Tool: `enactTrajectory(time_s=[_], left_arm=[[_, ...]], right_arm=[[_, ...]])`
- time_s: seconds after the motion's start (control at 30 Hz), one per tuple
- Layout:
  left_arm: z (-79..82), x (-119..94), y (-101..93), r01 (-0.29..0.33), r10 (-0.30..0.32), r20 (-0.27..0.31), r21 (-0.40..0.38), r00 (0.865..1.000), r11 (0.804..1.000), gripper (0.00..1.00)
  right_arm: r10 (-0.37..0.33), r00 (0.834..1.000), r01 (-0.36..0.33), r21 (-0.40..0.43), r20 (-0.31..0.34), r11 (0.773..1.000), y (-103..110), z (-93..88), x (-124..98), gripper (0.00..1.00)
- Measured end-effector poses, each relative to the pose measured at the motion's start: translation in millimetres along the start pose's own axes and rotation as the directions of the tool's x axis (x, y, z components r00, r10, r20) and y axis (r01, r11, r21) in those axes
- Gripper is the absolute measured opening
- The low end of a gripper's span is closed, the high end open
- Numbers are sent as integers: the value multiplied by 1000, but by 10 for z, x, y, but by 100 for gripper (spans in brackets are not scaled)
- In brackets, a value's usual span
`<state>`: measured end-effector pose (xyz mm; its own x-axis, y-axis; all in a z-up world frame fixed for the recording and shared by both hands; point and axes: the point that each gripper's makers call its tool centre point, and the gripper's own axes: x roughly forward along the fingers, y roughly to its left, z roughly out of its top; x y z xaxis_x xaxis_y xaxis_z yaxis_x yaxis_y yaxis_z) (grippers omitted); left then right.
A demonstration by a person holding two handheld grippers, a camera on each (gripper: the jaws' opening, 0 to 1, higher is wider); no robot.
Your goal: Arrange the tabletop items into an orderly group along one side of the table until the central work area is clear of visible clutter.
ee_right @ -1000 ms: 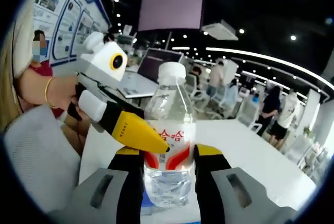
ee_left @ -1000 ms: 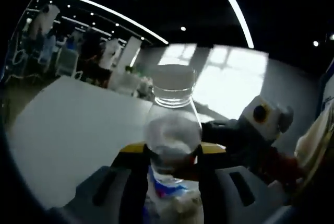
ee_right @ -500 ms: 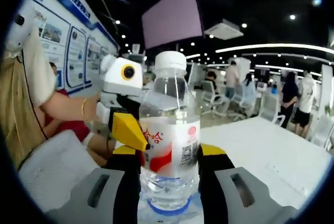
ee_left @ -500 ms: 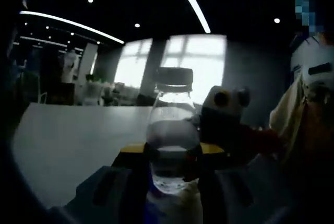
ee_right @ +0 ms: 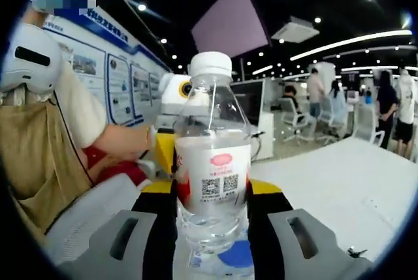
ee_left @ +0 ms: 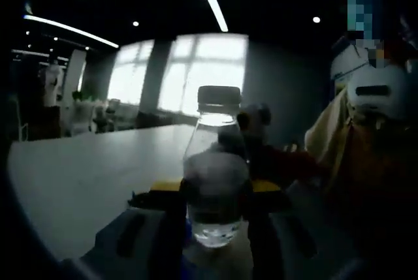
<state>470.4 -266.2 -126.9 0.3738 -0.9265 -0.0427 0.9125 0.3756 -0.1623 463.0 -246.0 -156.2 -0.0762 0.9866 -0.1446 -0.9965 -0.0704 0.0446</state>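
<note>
In the right gripper view the right claw (ee_right: 210, 195) is clamped on a clear water bottle (ee_right: 211, 175), its two yellow-tipped jaws pressing the bottle's sides just below the white label with a red mark and a QR code. The bottle stands upright between the jaws, white cap (ee_right: 210, 63) on top, water filling the lower part. Just behind it to the left, the left claw (ee_right: 164, 153) reaches in, held by a person's hand (ee_right: 127, 143). The white bench (ee_right: 346, 182) spreads to the right and far side; office chairs and standing people lie well beyond it.

In the left gripper view, which is dim, the left claw (ee_left: 212, 192) grips a second clear bottle (ee_left: 214, 175) between its jaws at the lower body, upright, its cap (ee_left: 219, 95) against bright windows. The right claw (ee_left: 258, 143) sits just behind this bottle to the right. The pale bench (ee_left: 78, 175) stretches away to the left
</note>
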Motion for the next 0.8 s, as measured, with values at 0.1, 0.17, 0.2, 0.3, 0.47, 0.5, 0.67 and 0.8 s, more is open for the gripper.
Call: enactTrajectory(time_s=[0.1,0.17,0.2,0.3,0.47,0.5,0.67,0.8], left_arm=[[17,-6,-36,28,-28,-3,-1,1000,1000,33],[29,-18,-49,44,-44,-2,0,999,999,33],[33,-26,-52,52,-52,-1,-2,999,999,33],[51,-40,-47,64,-63,12,-12,998,998,33],[45,-39,-50,73,-73,7,-10,997,997,33],[48,-38,-52,76,-76,10,-11,997,997,33],[51,-39,-62,88,-88,13,-14,996,996,33],[71,-44,-59,89,-88,23,-15,996,996,33]], right_arm=[[31,999,-31,22,5,999,50,-7,-15,40],[37,999,-38,30,18,999,67,-17,-27,39],[40,999,-41,39,30,998,73,-20,-29,39],[48,997,-53,86,58,995,86,-44,-22,38],[53,993,-65,119,105,991,77,-63,-18,38],[53,992,-66,117,114,991,82,-59,-15,38],[50,990,-67,125,130,990,87,-48,-3,38],[36,988,-56,133,150,990,78,-28,-5,37]])
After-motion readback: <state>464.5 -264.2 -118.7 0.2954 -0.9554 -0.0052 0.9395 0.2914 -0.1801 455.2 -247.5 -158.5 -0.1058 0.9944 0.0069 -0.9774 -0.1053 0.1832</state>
